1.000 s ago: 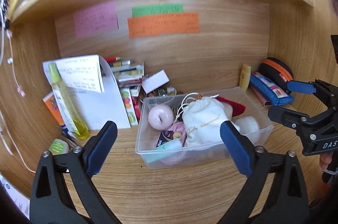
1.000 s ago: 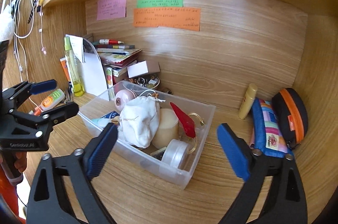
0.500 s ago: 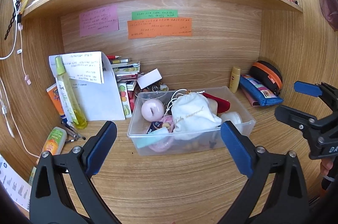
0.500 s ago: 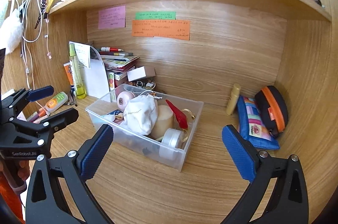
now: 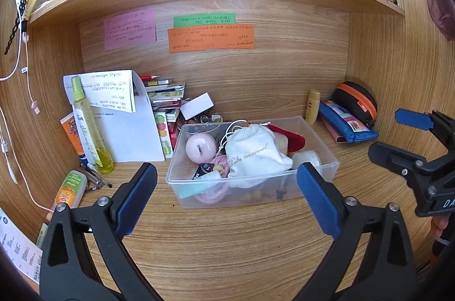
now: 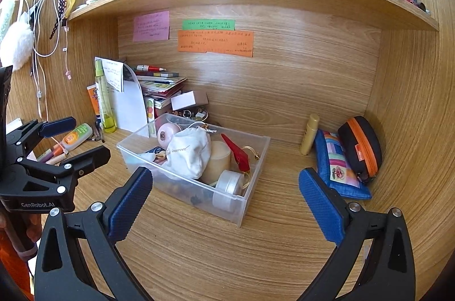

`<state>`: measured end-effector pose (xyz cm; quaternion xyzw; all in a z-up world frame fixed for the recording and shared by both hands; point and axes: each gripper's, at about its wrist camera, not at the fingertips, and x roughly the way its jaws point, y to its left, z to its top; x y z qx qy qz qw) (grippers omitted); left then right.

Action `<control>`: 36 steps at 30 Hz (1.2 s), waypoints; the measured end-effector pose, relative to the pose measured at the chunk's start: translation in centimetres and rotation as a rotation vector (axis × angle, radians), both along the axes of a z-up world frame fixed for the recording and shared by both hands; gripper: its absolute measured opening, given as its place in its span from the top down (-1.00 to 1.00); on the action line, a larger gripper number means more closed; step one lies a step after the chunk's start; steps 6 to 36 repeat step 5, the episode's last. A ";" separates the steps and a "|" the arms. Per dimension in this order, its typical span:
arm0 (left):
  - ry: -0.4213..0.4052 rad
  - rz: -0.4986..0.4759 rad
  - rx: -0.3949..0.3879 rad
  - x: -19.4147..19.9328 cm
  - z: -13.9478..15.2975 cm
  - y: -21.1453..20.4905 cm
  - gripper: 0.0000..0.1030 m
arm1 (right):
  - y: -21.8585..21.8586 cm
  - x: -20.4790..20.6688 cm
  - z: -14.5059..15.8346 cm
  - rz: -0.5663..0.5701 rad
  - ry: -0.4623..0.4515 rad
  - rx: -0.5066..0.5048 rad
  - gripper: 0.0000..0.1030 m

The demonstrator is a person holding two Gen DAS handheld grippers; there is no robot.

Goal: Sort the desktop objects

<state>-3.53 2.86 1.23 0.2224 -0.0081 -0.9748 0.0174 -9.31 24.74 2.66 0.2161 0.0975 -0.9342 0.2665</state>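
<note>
Holding both claws spread and empty above the wooden counter (image 5: 227,244), you had the left claw (image 5: 226,201) and right claw (image 6: 224,204) facing the clear plastic bin (image 5: 327,159). It sat mid-counter, holding a white drawstring pouch (image 5: 253,156) and pink ball (image 5: 200,149); a blue patchwork pencil case (image 6: 337,167) lay at its three o'clock.

A clear glossy plastic bin (image 5: 318,176) is sitting on the matt wood-grain desk (image 5: 227,244), holding a soft white cloth pouch (image 5: 253,156), while paper notes (image 5: 210,38) are sticking behind
</note>
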 end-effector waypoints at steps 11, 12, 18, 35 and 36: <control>-0.004 -0.011 0.019 -0.3 -0.1 -0.1 -0.94 | -0.3 -0.4 -0.4 0.002 -0.017 0.015 -0.99; -0.004 -0.011 0.019 -0.3 -0.1 -0.1 -0.94 | -0.3 -0.4 -0.4 0.002 -0.017 0.015 -0.99; -0.004 -0.011 0.019 -0.3 -0.1 -0.1 -0.94 | -0.3 -0.4 -0.4 0.002 -0.017 0.015 -0.99; -0.004 -0.011 0.019 -0.3 -0.1 -0.1 -0.94 | -0.3 -0.4 -0.4 0.002 -0.017 0.015 -0.99; -0.004 -0.011 0.019 -0.3 -0.1 -0.1 -0.94 | -0.3 -0.4 -0.4 0.002 -0.017 0.015 -0.99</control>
